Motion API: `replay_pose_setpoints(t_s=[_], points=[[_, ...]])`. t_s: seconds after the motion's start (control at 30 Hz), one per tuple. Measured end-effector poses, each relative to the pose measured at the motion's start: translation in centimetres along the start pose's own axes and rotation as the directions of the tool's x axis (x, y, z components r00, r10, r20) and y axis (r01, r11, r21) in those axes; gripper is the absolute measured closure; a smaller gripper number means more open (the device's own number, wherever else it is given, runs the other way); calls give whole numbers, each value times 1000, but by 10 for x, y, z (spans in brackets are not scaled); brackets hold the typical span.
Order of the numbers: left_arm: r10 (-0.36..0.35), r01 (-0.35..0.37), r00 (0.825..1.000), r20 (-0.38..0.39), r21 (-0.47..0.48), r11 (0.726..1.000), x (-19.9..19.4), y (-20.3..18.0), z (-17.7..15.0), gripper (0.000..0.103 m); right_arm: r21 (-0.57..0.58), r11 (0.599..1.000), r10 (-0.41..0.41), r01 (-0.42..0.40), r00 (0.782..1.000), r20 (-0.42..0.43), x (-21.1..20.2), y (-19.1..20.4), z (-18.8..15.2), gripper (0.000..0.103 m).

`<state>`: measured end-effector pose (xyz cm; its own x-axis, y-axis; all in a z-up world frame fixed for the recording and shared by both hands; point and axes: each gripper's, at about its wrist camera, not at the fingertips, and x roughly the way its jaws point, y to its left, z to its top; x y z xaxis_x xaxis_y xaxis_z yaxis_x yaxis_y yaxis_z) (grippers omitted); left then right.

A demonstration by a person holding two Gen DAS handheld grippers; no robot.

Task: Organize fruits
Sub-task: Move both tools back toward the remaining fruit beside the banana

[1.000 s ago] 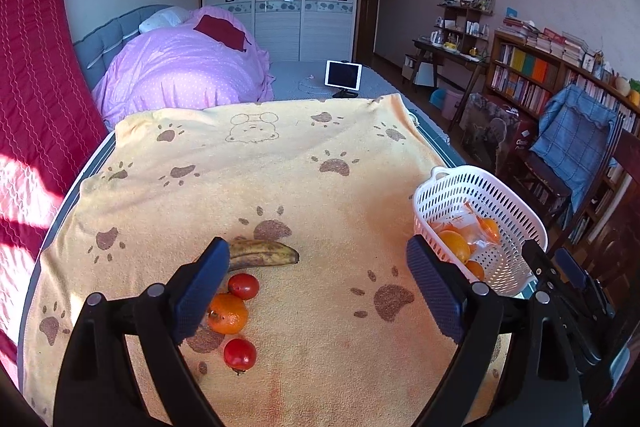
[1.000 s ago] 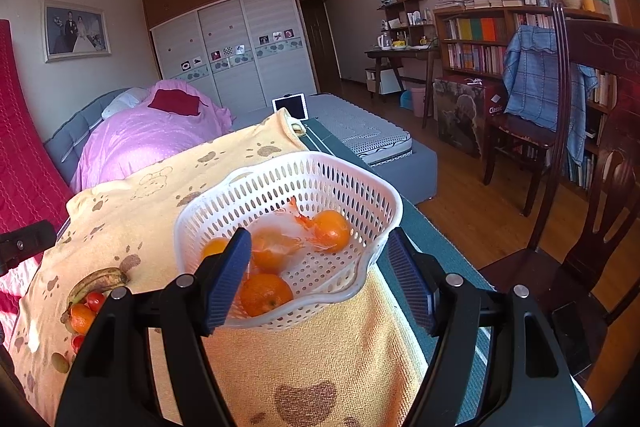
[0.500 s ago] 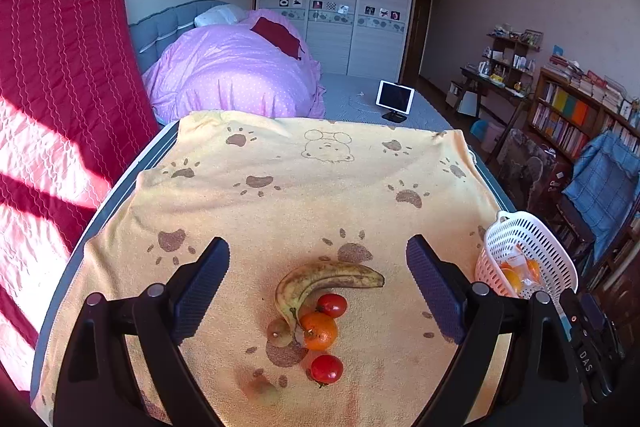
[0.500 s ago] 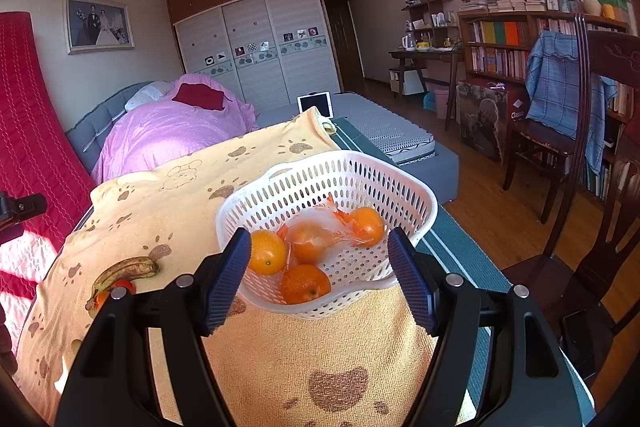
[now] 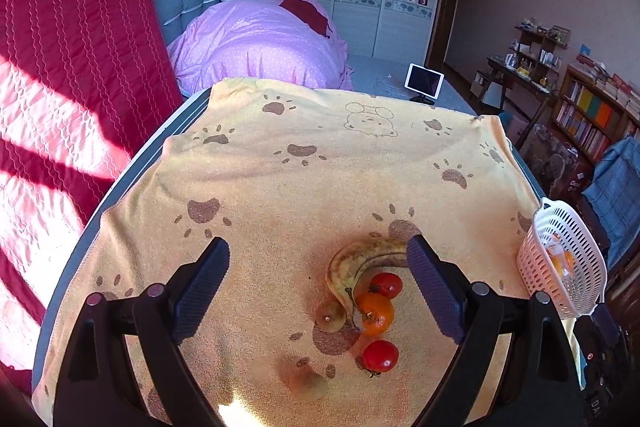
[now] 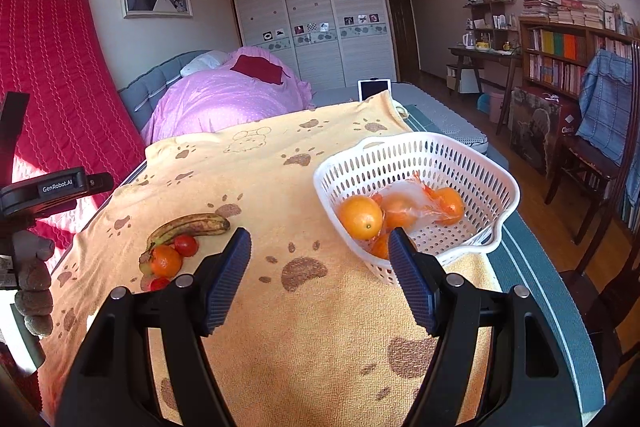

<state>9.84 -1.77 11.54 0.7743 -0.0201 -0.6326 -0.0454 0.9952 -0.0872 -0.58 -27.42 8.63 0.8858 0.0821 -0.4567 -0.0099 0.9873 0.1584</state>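
Left to right on the yellow paw-print towel (image 5: pixel 360 179). My left gripper (image 5: pixel 318 281) hangs above the loose fruit, jaws spread wide, nothing between the pads. Under it sits a cluster: a small greenish fruit (image 5: pixel 330 315), blurry, touching the stem end of the spotted banana (image 5: pixel 360 261). The banana curves around a tangerine (image 5: pixel 375 313) and a tomato (image 5: pixel 385 285); these touch each other. A second tomato (image 5: pixel 381 355) lies just beside the tangerine, nearer me. Another blurred yellowish fruit (image 5: pixel 304 383) lies apart, near the towel's front edge.

My right gripper (image 6: pixel 320 265) is also released, empty, over bare towel between the cluster and the white basket (image 6: pixel 496 183). The basket sits at the towel's right edge, upright. Inside: one loose orange (image 6: pixel 360 217) against the near wall, plus more oranges in a clear plastic bag (image 6: pixel 408 201).
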Motion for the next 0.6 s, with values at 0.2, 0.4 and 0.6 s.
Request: replay_pose_setpoints(t_s=[0.2,0.4,0.6], points=[[19,-20,999,-35,-26,999,9,14,-11,14,-68,997,43,-46,998,-38,4,20,-12,30],[36,-39,997,-72,-36,999,16,28,-25,14,-108,991,76,-84,994,-77,9,33,-21,30],[40,-44,991,-125,-28,999,16,39,-49,14,-120,988,89,-102,991,-104,14,35,-23,30]])
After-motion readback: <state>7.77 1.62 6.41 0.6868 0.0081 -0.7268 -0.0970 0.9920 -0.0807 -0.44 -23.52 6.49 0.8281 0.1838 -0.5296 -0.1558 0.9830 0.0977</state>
